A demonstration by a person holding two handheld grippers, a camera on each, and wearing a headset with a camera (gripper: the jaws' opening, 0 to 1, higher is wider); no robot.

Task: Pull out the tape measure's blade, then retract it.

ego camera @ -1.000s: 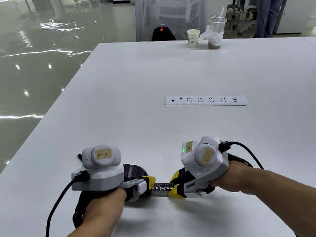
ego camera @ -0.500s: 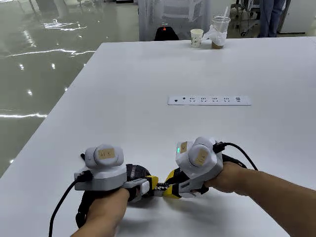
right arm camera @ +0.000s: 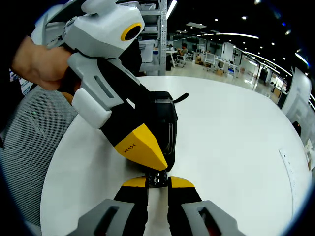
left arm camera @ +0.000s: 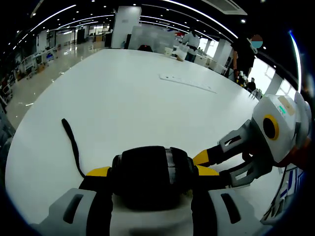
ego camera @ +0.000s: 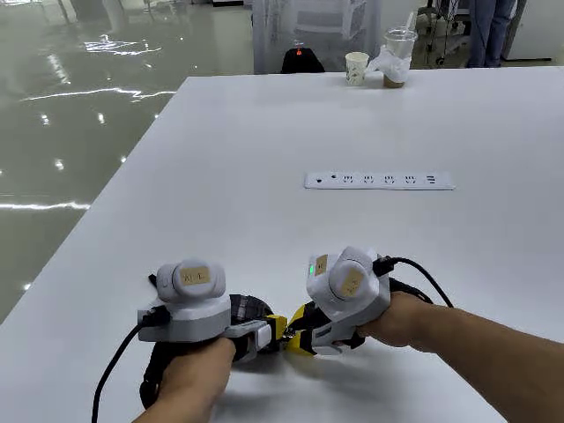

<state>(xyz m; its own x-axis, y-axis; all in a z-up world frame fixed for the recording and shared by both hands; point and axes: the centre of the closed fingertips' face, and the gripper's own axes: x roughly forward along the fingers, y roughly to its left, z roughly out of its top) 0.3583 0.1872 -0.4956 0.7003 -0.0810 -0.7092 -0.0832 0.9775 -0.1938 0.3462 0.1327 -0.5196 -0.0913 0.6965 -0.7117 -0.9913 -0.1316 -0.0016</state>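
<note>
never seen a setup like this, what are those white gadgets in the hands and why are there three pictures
There is no robot here: a person holds a hand-operated two-jaw gripper in each hand. The head view comes from a camera on the person's headset and looks down at the white table. The two round pictures each come from a fisheye camera on one gripper, looking along that gripper's own jaws. The left gripper is clamped around the black tape measure, whose strap lies on the table. The right gripper pinches the end of the blade, which is barely out of the case. Further off lie a power strip and, at the far edge, some cups.
</note>
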